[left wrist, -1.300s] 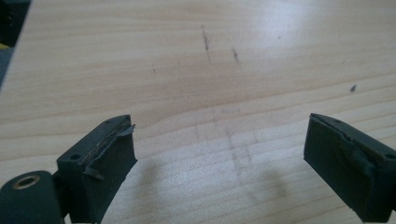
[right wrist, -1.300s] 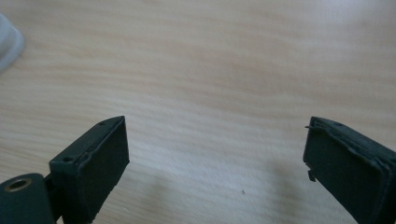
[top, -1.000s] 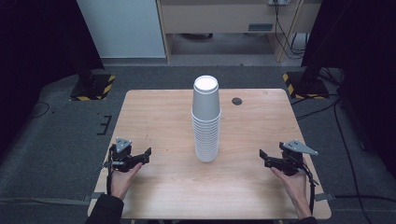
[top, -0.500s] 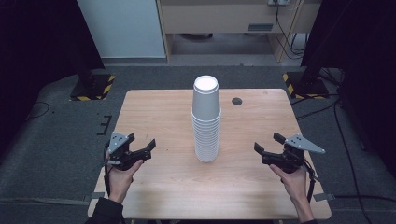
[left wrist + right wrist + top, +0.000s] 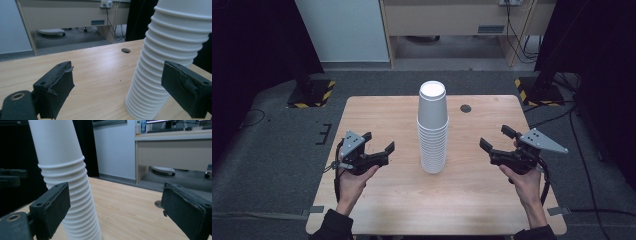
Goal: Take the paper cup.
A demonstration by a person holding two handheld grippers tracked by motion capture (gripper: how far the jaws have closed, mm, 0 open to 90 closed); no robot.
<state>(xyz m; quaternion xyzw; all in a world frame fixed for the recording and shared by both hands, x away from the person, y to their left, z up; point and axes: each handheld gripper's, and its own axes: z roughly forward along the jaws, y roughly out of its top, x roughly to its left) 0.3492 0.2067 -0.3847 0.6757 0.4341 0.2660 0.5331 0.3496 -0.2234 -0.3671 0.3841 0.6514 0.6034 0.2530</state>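
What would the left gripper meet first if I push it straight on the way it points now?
Probably the tall stack of white paper cups. The left gripper, jaws open, aims toward the stack's lower part, which stands off-centre near one jaw, so it might only graze the stack.

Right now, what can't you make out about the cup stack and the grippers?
- Cup stack: exact cup count, rims too fine in the high view; top cut off by the edge in both gripper views.
- Left gripper, right gripper: pad wear too small in the high view.
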